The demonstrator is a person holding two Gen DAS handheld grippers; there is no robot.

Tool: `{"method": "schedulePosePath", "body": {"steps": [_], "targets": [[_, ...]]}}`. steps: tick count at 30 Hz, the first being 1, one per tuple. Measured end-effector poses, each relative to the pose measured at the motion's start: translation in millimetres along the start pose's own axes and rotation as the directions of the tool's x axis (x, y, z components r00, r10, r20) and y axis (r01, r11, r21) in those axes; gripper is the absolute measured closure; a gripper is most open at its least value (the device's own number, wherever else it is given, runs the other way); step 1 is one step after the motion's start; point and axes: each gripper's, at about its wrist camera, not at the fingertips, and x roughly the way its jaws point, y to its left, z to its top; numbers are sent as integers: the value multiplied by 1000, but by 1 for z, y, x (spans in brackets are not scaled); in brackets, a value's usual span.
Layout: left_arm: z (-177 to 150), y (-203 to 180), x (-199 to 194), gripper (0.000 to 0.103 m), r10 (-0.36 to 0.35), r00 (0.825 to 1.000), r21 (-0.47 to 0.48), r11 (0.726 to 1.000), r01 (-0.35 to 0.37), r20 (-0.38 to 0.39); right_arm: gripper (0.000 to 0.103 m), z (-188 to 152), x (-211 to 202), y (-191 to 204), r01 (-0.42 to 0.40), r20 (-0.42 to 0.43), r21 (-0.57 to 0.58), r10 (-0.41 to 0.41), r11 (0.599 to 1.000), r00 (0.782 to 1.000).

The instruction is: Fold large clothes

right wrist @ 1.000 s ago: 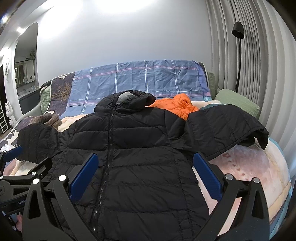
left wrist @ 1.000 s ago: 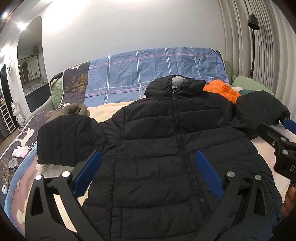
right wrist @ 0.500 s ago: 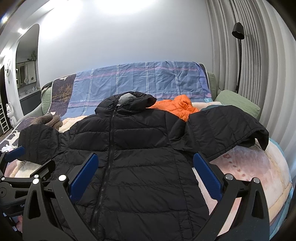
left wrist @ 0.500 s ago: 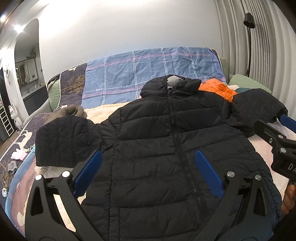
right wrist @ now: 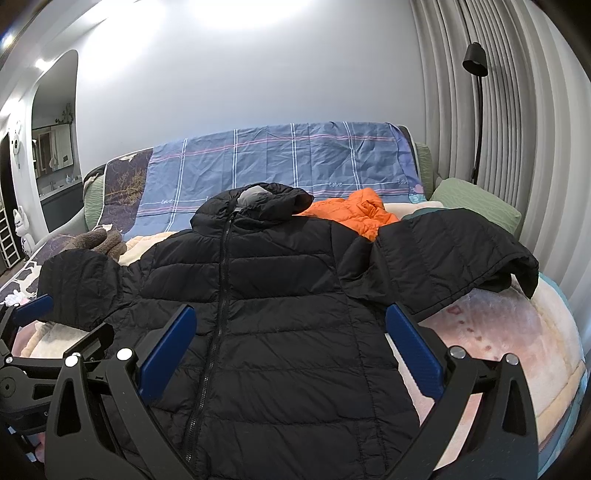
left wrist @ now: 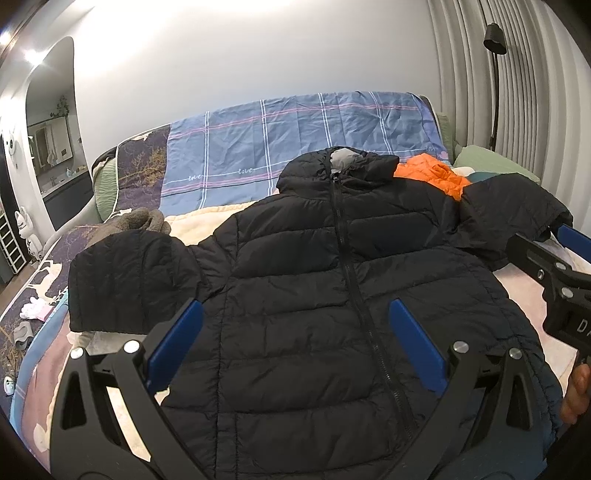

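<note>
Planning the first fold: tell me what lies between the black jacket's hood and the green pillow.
An orange puffer jacket lies crumpled between the black jacket's hood and the green pillow, partly under the black sleeve. The right wrist view shows it best.

Black jacket (left wrist: 332, 295) on bed (right wrist: 517, 332)

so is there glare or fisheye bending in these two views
Left wrist view: ceiling lights flare at the arched mirror, and the ribbed wall panels bow inward. Right wrist view: a bright wash blows out the white wall; the black puffer jacket stays sharp.
</note>
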Motion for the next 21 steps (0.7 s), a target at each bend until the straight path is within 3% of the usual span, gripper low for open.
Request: {"method": "schedulePosePath", "body": {"steps": [21], "targets": [[4, 0, 0, 2, 0, 1000, 8, 1000, 0, 0, 1, 4, 1, 0, -6, 4, 4, 6, 1000, 1000]]}}
